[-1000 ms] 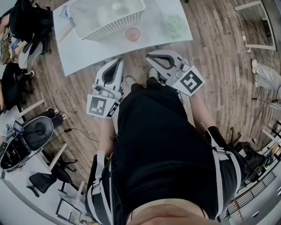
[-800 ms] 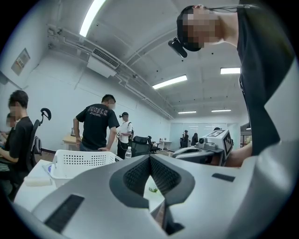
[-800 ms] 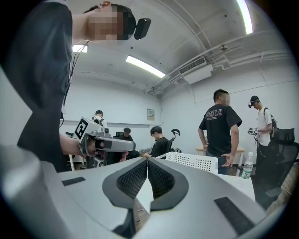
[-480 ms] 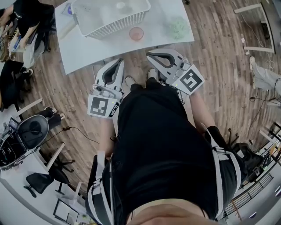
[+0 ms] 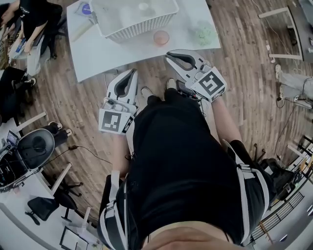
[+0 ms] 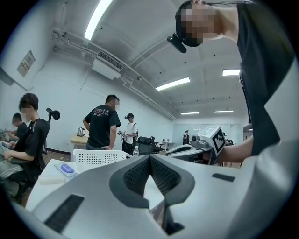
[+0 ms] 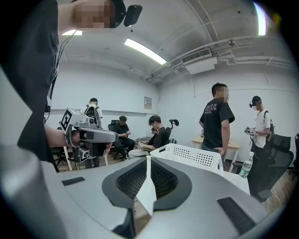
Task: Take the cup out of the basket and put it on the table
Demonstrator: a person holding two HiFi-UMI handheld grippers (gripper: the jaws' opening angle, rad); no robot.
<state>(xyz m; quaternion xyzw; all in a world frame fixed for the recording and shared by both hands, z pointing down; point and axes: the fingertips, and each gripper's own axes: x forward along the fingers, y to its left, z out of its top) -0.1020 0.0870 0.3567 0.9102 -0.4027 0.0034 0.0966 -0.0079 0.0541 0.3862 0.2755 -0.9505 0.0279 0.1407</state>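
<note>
A small pinkish cup (image 5: 161, 37) stands on the white table (image 5: 98, 53), just in front of the white perforated basket (image 5: 137, 17). Inside the basket lies a pale round thing (image 5: 143, 7) that I cannot identify. My left gripper (image 5: 133, 72) hangs below the table's near edge, shut with nothing in it. My right gripper (image 5: 167, 52) is at the table's near edge, a little below the cup, shut and empty too. In the left gripper view the left gripper (image 6: 149, 158) points at the basket (image 6: 98, 156). In the right gripper view the right gripper (image 7: 148, 159) points past the basket (image 7: 187, 156).
A green crumpled thing (image 5: 204, 33) lies on the table's right part, and a flat packet (image 5: 87, 9) lies left of the basket. People stand and sit around the room (image 6: 103, 126). A water bottle (image 7: 246, 164) stands at the right. Chairs and desks (image 5: 34, 146) line the wooden floor at the left.
The head camera has swung, so the table and cup slid to the right in the view. My right gripper has come up to the table's edge. Both grippers stayed shut.
</note>
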